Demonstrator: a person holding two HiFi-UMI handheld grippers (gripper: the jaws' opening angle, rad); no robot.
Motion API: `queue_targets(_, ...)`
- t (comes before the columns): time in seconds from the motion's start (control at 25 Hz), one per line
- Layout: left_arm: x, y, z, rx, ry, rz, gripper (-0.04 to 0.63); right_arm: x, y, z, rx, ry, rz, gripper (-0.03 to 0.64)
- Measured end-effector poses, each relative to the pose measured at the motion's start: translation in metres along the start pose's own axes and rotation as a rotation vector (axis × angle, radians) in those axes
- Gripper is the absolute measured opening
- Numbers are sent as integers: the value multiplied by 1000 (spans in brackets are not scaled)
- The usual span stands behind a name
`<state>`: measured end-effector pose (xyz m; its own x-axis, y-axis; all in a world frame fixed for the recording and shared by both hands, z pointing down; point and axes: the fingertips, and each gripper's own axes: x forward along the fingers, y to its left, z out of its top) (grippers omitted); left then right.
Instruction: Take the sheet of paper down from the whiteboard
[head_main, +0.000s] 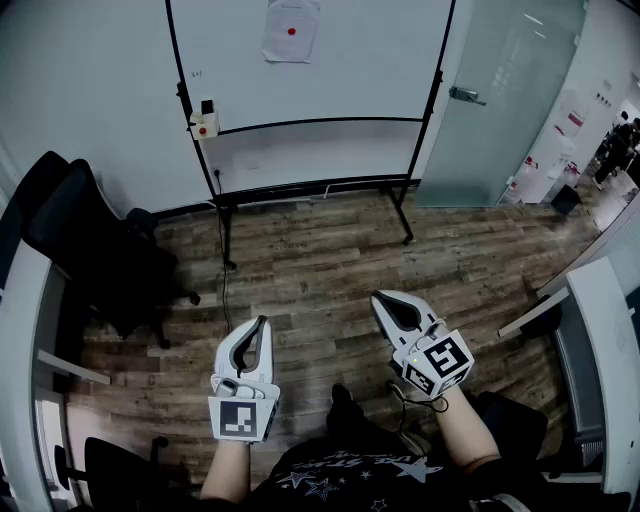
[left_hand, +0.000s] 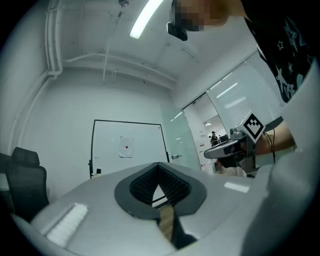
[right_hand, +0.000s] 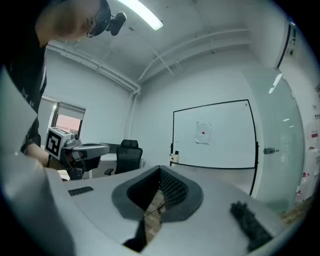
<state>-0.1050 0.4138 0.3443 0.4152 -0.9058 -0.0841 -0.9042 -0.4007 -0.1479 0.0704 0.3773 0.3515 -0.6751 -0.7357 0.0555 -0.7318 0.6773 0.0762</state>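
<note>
Left gripper (head_main: 264, 321) and right gripper (head_main: 379, 298) are held low over the wooden floor (head_main: 320, 250), each with jaws pressed together on nothing. Well ahead, the sheet of paper (head_main: 284, 46) is seen high on the whiteboard (head_main: 370, 60), a red dot (head_main: 291, 31) at its middle. If yanked from under a magnet, it could be torn.

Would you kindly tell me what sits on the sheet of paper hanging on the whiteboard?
A small red dot, probably a magnet, sits near the middle of the sheet of paper on the whiteboard. Whatever lies behind the sheet is covered by it.
</note>
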Motion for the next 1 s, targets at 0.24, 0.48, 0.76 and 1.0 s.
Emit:
queue_targets(0.24, -18, -17, 16, 32, -15, -44, 9, -26, 25, 1, 21, -8, 4, 15)
queue_targets(0.48, -12, -22, 14, 21, -7, -59, 9, -31, 28, 2, 37, -33, -14, 15)
queue_targets(0.76, 12, -20, -7, -39, 53, -59, 9, -20, 6, -10, 77, -41, -50, 15)
queue_targets(1.0, 43, -12, -25, -45, 71, -76, 9, -5, -16, -12, 104, -58, 2, 17)
